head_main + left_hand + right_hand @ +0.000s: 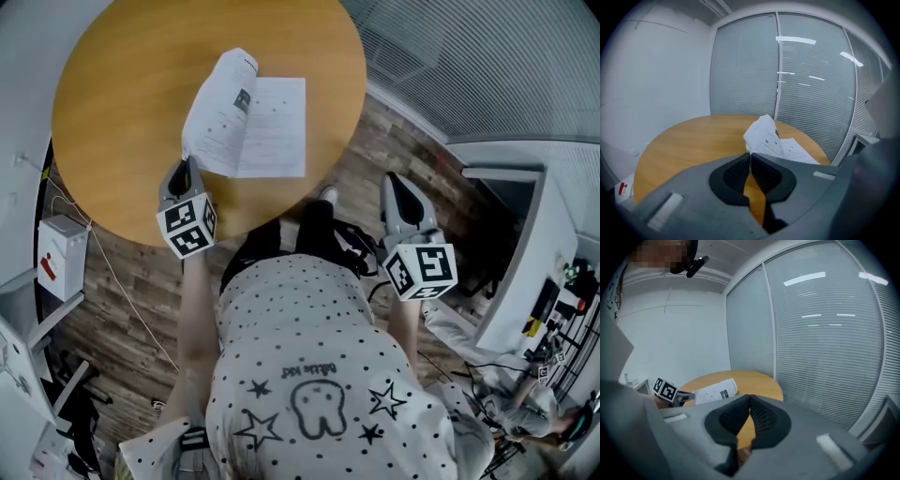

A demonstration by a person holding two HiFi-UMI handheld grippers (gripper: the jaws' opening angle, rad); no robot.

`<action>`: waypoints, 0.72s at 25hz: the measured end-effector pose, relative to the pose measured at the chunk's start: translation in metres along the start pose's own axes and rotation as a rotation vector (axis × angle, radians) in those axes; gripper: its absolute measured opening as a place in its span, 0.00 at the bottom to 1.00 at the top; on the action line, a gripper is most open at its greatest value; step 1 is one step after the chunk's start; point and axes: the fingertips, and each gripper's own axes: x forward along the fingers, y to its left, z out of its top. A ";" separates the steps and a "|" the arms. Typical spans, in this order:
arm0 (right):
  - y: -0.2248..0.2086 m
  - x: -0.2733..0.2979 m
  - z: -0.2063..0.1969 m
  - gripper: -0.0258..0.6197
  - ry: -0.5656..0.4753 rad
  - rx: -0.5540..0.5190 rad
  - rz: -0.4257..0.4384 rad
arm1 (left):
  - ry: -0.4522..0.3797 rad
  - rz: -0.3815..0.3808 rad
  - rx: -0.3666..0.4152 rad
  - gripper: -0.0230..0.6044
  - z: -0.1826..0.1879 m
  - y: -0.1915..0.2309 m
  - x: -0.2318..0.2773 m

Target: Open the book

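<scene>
Spotted shirt fills foreground. Left gripper at table near edge, jaws pinched together on corner of lifted page. Book lies open on table, right leaf flat, left page curled upward. Right gripper off table, over floor, jaws closed, holding nothing.

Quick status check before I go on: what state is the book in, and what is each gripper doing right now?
book: lying open on the table, right page flat, left pages lifted and curled.
left gripper: jaws shut on the near corner of the book's lifted pages.
right gripper: jaws together with nothing between them, held off to the side of the table, over the floor.
</scene>
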 end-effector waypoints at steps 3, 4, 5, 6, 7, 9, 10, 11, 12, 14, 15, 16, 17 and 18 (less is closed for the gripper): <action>0.006 0.001 0.004 0.04 0.000 -0.011 0.007 | 0.000 0.024 -0.017 0.07 -0.002 0.012 -0.005; 0.007 0.002 0.005 0.04 0.000 -0.013 0.009 | 0.000 0.033 -0.022 0.07 -0.004 0.015 -0.006; 0.008 0.002 0.005 0.05 -0.001 -0.015 0.011 | 0.002 0.041 -0.028 0.07 -0.006 0.019 -0.007; 0.009 0.003 0.005 0.05 -0.001 -0.016 0.013 | 0.005 0.050 -0.036 0.07 -0.008 0.021 -0.008; 0.009 0.003 0.005 0.05 -0.001 -0.017 0.014 | 0.008 0.059 -0.044 0.07 -0.011 0.024 -0.008; 0.008 0.003 0.005 0.04 -0.001 -0.019 0.015 | 0.016 0.074 -0.060 0.07 -0.016 0.028 -0.010; 0.008 0.003 0.005 0.04 -0.001 -0.019 0.015 | 0.021 0.080 -0.067 0.07 -0.019 0.030 -0.011; 0.009 0.003 0.005 0.04 -0.001 -0.020 0.015 | 0.025 0.086 -0.076 0.07 -0.022 0.032 -0.012; 0.009 0.002 0.005 0.04 -0.002 -0.020 0.016 | 0.030 0.092 -0.086 0.07 -0.025 0.034 -0.013; 0.011 0.001 0.004 0.04 -0.001 -0.020 0.016 | 0.042 0.102 -0.101 0.07 -0.032 0.039 -0.014; 0.011 0.002 0.004 0.04 -0.001 -0.019 0.016 | 0.049 0.107 -0.105 0.07 -0.036 0.041 -0.014; 0.011 0.002 0.003 0.04 -0.002 -0.019 0.016 | 0.056 0.112 -0.108 0.07 -0.039 0.042 -0.013; 0.011 0.002 0.003 0.05 -0.003 -0.018 0.015 | 0.063 0.116 -0.112 0.07 -0.043 0.044 -0.012; 0.011 0.003 0.003 0.04 -0.004 -0.018 0.013 | 0.069 0.119 -0.118 0.07 -0.046 0.045 -0.011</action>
